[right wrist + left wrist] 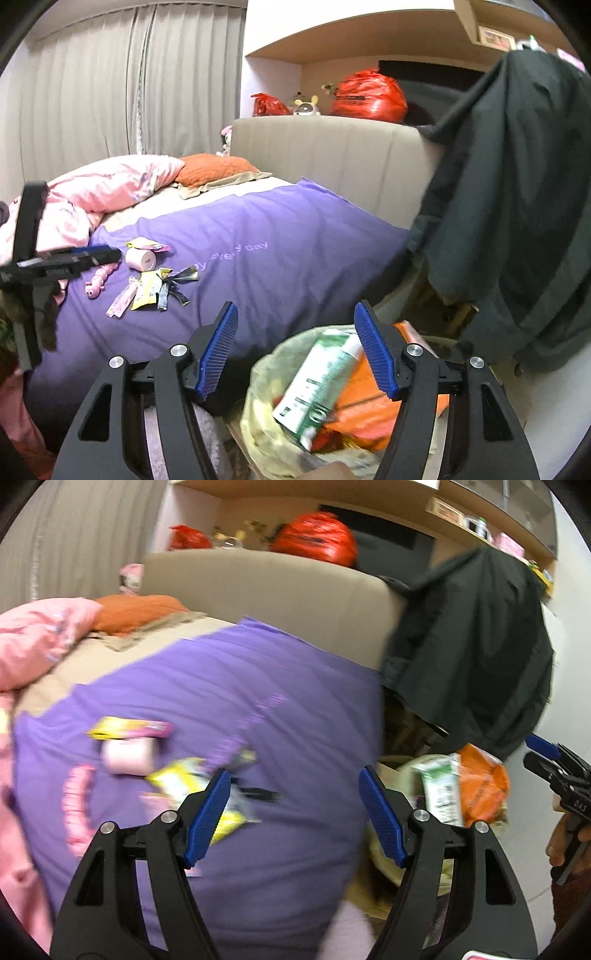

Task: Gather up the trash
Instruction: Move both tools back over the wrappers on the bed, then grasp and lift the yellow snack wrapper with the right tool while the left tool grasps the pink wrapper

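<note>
Several wrappers lie on the purple bedspread [280,266]: a yellow packet [146,291], a pink strip [120,302], dark foil pieces [177,286] and a yellow-pink wrapper [144,244]. A pink roll [140,259] sits among them. My left gripper [295,816] is open and empty above the bedspread, just right of the yellow packet [184,779]. My right gripper [297,350] is open and empty above a trash bin [266,435] holding a green-white carton [317,384] and orange packaging [373,406]. The left gripper also shows in the right wrist view [99,254].
A pink worm toy [98,280] lies on the bed. A pink duvet [103,192] and orange pillow [214,168] are at the far left. A dark jacket [517,206] hangs at right. A beige headboard [332,162] carries red bags [369,96].
</note>
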`<state>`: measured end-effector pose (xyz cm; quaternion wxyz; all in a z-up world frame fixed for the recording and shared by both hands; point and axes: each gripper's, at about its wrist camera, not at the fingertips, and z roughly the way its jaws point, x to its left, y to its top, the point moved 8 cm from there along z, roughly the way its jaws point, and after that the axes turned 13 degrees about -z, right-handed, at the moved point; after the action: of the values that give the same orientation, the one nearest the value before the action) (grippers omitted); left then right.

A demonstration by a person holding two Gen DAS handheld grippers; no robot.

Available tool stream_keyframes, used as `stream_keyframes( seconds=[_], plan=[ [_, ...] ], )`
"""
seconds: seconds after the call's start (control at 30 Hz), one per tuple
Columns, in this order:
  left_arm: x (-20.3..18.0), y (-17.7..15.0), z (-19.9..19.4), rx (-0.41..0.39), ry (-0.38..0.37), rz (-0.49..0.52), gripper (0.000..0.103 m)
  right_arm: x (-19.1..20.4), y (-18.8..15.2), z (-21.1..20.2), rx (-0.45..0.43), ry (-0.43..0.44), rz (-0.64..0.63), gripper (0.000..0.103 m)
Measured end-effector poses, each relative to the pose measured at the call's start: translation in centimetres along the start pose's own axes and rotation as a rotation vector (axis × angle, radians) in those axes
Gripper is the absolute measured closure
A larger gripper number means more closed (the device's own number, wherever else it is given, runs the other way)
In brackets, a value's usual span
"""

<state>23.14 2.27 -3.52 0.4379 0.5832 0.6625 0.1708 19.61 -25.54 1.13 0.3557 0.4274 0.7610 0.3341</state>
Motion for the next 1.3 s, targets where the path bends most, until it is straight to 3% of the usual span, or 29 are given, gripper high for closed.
stream_keyframes(
  seconds=[0.23,0.47,0.6,0.8,0.9,1.07,1.17,1.3],
  plan=[
    [11.4,2.3,-3.6,-0.090,0.090,-0.128,0.035,4.7,1.5,2.4,0.004,0.060,-0.035,0.041],
    [18.7,2.0,-3.8,-0.076,0.121,-0.273,0.035,9.7,2.4,5.6,0.018,0.132,-0.050,0.041],
    [19.1,0.7,-2.4,-0.015,0.106,-0.291,0.035,12.3,2.0,7.6,0.059,0.144,-0.074,0.041],
    [15.1,-2.2,2.7,0.152,0.066,-0.216,0.035,14.9,0.6,10.6,0.102,0.211,-0.032,0.041],
    [13.8,-3.1,5.8,0.206,0.073,-0.202,0.040,15.3,-0.5,12.3,0.141,0.177,-0.037,0.041],
    [14.5,-4.1,9.9,0.253,0.146,-0.174,0.054,16.7,-1.1,13.9,0.142,0.173,-0.086,0.041],
    [15.6,-4.1,10.0,0.264,0.112,-0.201,0.057,18.3,-0.7,14.9,0.103,0.172,-0.128,0.041],
    [18.4,-2.1,8.2,0.177,0.273,-0.134,0.057,20.5,0.9,17.0,0.072,0.221,-0.125,0.041]
  ],
)
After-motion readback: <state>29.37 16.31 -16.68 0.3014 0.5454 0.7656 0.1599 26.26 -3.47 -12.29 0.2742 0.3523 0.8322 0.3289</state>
